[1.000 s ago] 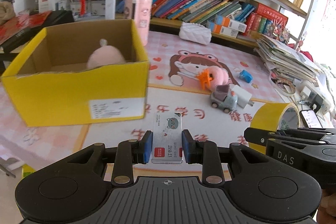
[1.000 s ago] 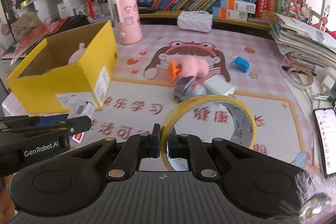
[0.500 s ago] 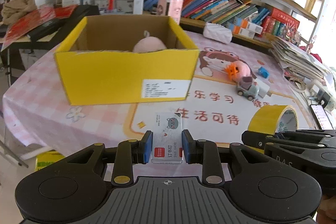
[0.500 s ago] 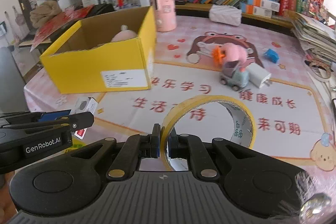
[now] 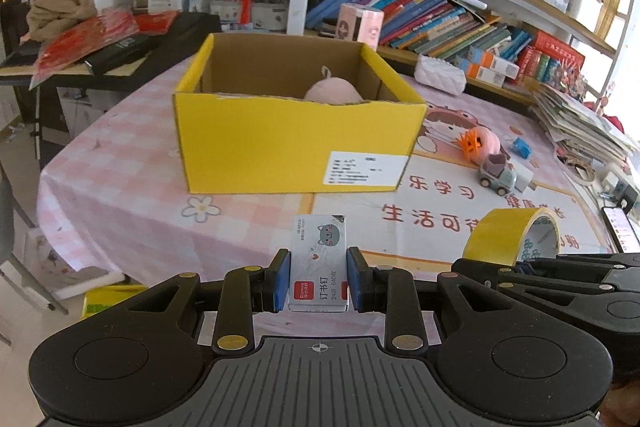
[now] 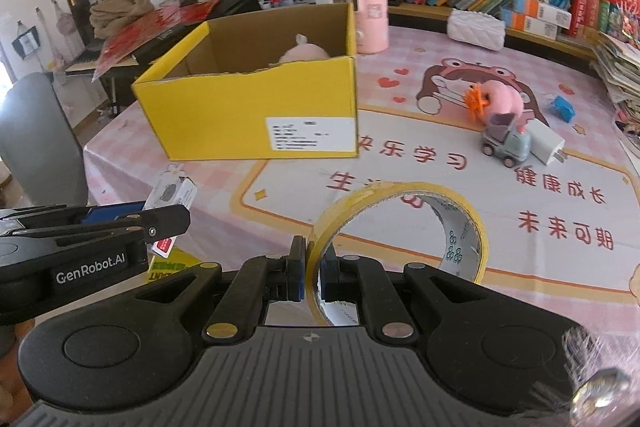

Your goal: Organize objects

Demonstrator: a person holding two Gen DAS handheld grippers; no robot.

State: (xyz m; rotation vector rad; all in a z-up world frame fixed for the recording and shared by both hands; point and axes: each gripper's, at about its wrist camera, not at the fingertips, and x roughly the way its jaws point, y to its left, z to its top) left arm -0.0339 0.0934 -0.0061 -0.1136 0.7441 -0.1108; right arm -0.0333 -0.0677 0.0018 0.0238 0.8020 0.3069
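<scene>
Both claws loaded, facing the yellow box

The left gripper (image 5: 319,281) pinched a staple box (image 5: 319,261) by its long sides, long axis pointing ahead toward the yellow box (image 5: 296,143), likely its destination. To its right, the right gripper (image 6: 313,273) clamped the tape roll (image 6: 400,239) by its wall, ring upright, opening facing sideways.

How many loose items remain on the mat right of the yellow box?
4, clustered together: pink plush, orange clip, toy car, white charger. Blue piece lies beyond the mat.
</scene>
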